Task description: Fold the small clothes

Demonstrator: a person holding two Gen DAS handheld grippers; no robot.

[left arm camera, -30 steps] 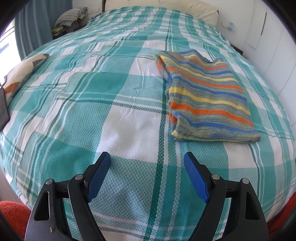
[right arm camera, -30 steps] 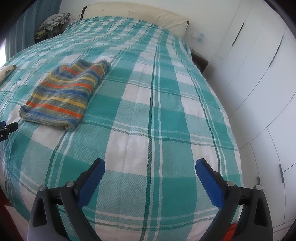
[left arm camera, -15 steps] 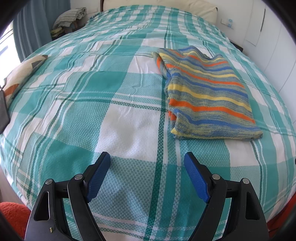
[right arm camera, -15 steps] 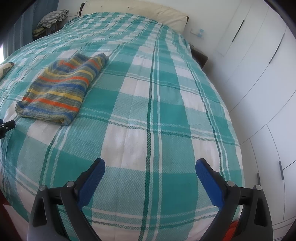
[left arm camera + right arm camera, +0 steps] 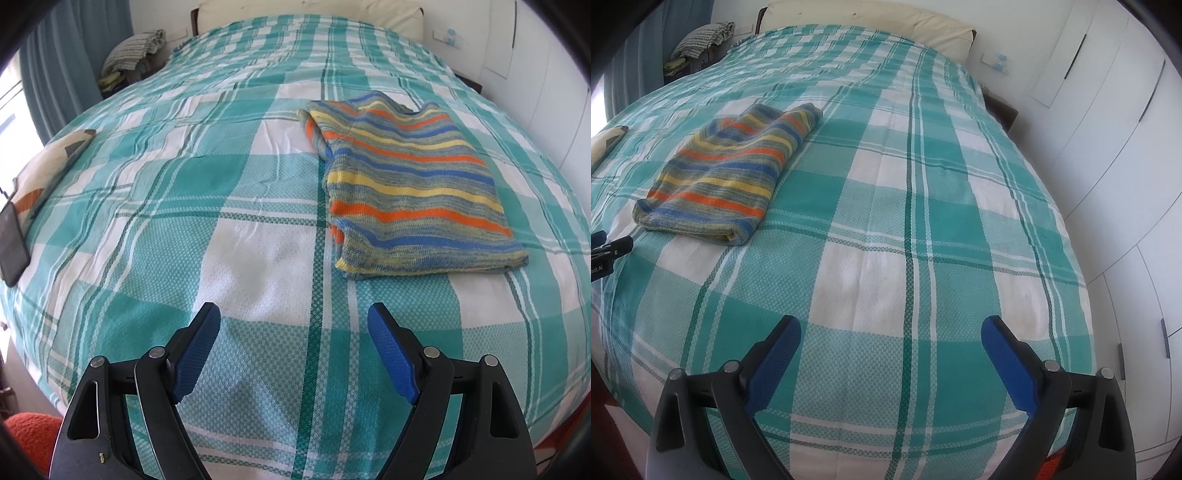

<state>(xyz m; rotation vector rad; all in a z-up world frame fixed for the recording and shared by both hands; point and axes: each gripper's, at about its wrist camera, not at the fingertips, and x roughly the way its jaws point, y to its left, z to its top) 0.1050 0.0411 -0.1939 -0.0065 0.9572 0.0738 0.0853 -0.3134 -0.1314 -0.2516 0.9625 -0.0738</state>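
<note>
Left wrist view: a knitted garment striped in blue, yellow, orange and grey (image 5: 413,192) lies already folded into a flat rectangle at the centre right of the frame, on a bed covered by a teal-and-white checked bedspread (image 5: 221,206). At the bottom of the frame the left claw (image 5: 294,314), black with blue pads, stands wide open and empty over bare bedspread, near the garment's closest edge but not touching it.

Right wrist view: the same garment (image 5: 727,173) sits at the left of the frame, well apart from the right claw (image 5: 891,326), which is also open and holds nothing. White wardrobe doors (image 5: 1108,147) fill the right side.

The fold looks finished or nearly so. If another fold is wanted, a good approach is likely to pinch both near corners together, lift low, and lay the edge evenly over the far edge so the stripes stay aligned.
</note>
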